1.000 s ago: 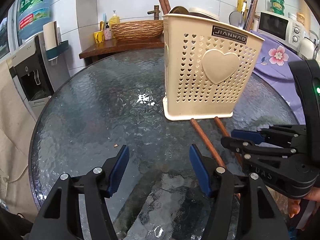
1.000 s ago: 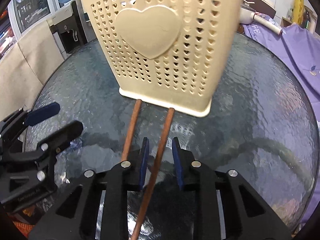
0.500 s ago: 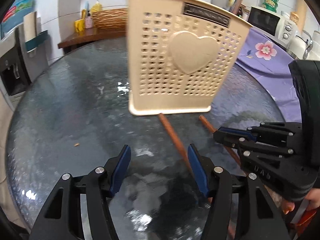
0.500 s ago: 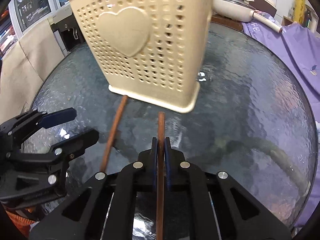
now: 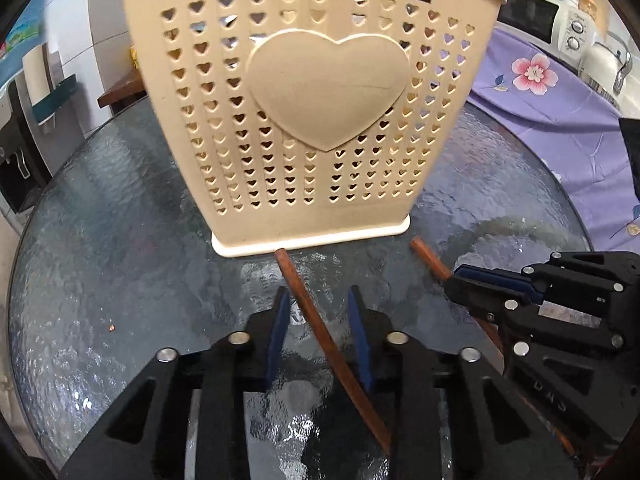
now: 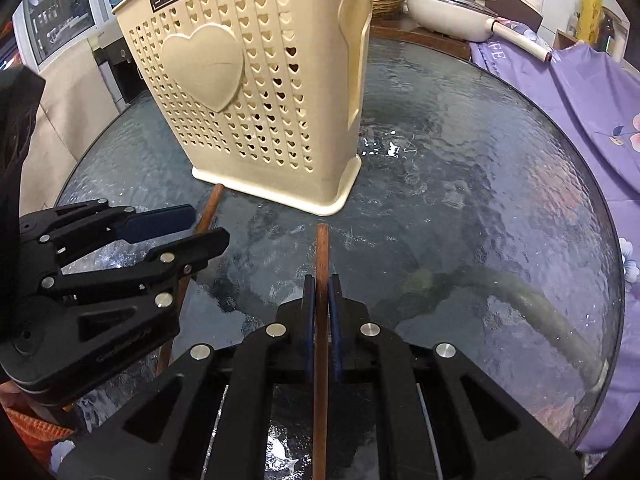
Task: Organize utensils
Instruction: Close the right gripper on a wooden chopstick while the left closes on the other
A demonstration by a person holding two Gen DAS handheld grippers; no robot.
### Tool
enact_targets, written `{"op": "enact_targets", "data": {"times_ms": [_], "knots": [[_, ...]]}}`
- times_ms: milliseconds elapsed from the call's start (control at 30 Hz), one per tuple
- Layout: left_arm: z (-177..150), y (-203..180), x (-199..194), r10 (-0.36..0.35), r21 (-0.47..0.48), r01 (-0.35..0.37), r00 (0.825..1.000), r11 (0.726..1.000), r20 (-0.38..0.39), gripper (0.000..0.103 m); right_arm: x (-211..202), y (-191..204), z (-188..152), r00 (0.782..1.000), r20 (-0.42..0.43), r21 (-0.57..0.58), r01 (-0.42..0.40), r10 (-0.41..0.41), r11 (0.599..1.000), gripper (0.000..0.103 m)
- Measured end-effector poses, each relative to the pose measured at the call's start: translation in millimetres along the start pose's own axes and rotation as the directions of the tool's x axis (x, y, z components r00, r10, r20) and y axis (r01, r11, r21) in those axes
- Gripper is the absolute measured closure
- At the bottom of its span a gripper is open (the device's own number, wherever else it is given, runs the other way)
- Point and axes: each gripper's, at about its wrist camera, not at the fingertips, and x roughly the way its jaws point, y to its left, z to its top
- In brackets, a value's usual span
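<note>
Gripping one brown wooden chopstick (image 6: pixel 321 280), the right hand-held gripper (image 6: pixel 321 300) has its blue pads pressed tight on the stick, which points toward the near corner of the cream plastic utensil holder (image 6: pixel 256 92). The holder, perforated with small hearts and carrying a large raised heart on its front, stands upright on the round textured-glass surface (image 6: pixel 460 200).

The left hand-held gripper (image 5: pixel 320 320) sits just in front of the holder's base, straddling the second chopstick (image 5: pixel 316 320). Its jaws have just been closing: a second ago they stood wide over bare glass beside this stick, and now they are narrowed with the stick running diagonally between the pads. A gap shows on at least one side, so the stick looks bracketed, not yet clamped. Its far tip touches, or nearly touches, the holder's base rim.

Judging from this, one chopstick is secured and the other is about to be. Neither has been lifted clear of the glass as far as can be told, and both have yet to go into the holder's open top, which is out of view.
</note>
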Motion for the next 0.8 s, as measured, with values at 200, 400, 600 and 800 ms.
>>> {"op": "enact_targets", "data": {"times_ms": [200, 400, 600, 800], "knots": [[7.4, -8.7, 5.6, 0.027, 0.030, -0.027, 1.000, 0.999, -0.009, 0.088, 1.6, 1.9, 3.8, 1.000, -0.003, 0.007, 0.002, -0.002, 1.000, 0.095], [12.7, -12.5, 9.7, 0.033, 0.043, -0.033, 0.999, 0.999, -0.015, 0.090, 3.0, 2.1, 7.4, 1.000, -0.003, 0.026, 0.000, 0.001, 1.000, 0.095], [21.5, -20.6, 15.2, 0.039, 0.050, -0.038, 0.999, 0.998, -0.020, 0.089, 4.2, 6.1, 7.8, 1.000, 0.000, 0.020, 0.002, -0.002, 1.000, 0.095], [20.5, -23.4, 16.0, 0.038, 0.048, -0.037, 0.999, 0.998, -0.009, 0.091, 4.0, 3.7, 6.0, 1.000, 0.010, 0.030, -0.008, 0.008, 1.000, 0.095]]}}
